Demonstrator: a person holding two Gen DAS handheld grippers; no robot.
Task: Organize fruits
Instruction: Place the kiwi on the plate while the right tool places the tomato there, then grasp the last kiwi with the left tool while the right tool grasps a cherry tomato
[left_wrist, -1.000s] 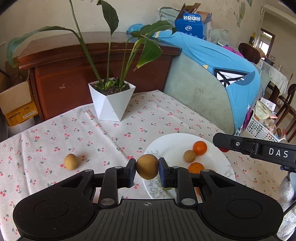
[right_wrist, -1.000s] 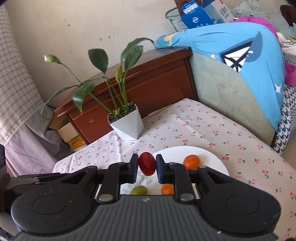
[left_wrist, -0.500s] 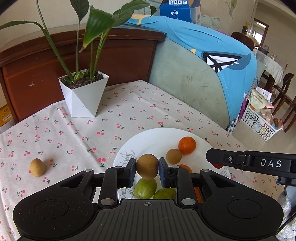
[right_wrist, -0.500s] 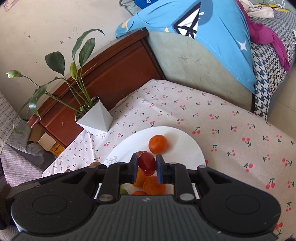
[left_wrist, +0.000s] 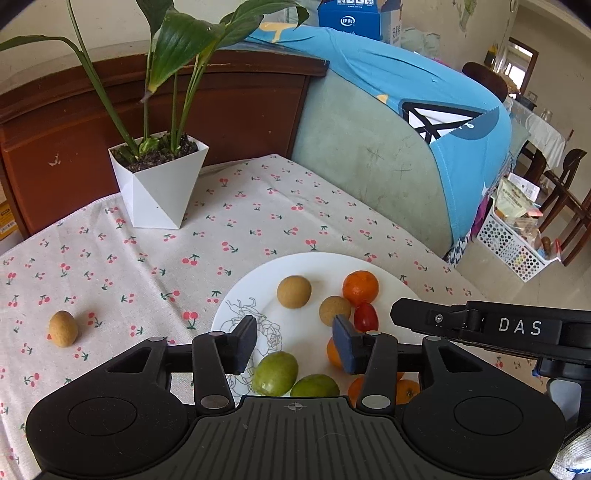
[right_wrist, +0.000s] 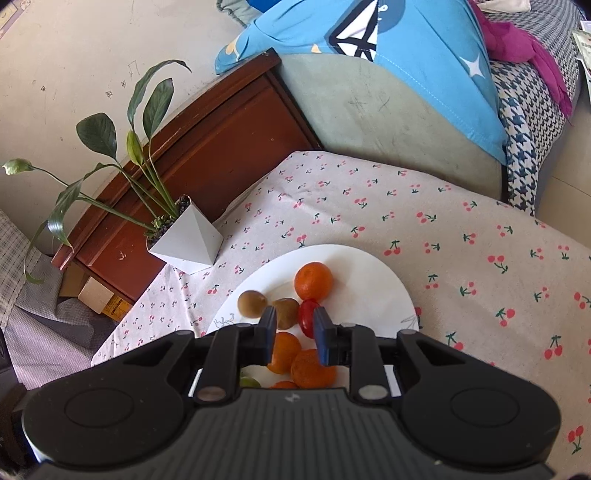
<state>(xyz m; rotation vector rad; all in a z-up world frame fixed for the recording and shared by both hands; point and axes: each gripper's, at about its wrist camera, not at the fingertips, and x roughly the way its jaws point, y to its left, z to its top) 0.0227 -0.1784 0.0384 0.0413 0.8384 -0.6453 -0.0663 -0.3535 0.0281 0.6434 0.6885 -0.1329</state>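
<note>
Left wrist view: our left claw (left_wrist: 293, 345) is opening over the white plate (left_wrist: 251, 291), nothing between its pads, and the tan round fruit (left_wrist: 294, 291) lies free on the plate just beyond them. Right wrist view: our right claw (right_wrist: 294, 334) is just starting to open, gap narrow; the red tomato (right_wrist: 307, 318) sits on the plate (right_wrist: 369, 269) just past the pads, against the right one as far as we can tell, and we read it as let go, not gripped. So we judge this as the drop-off step for both hands: two fruits just set down among the rest, namely an orange (right_wrist: 313, 280), a second tan fruit (left_wrist: 334, 310), two green ones (left_wrist: 275, 373) and more oranges near the plate's close edge. One tan fruit (left_wrist: 63, 328) sits alone on the cherry-print cloth (left_wrist: 258, 218), well apart from the plate, off to the left. Next we'd lift both claws clear without nudging the pile, then send the left one across, well open, to straddle that stray and close on its middle. White plant pot (left_wrist: 159, 184) stands farther back, out of the way.
</note>
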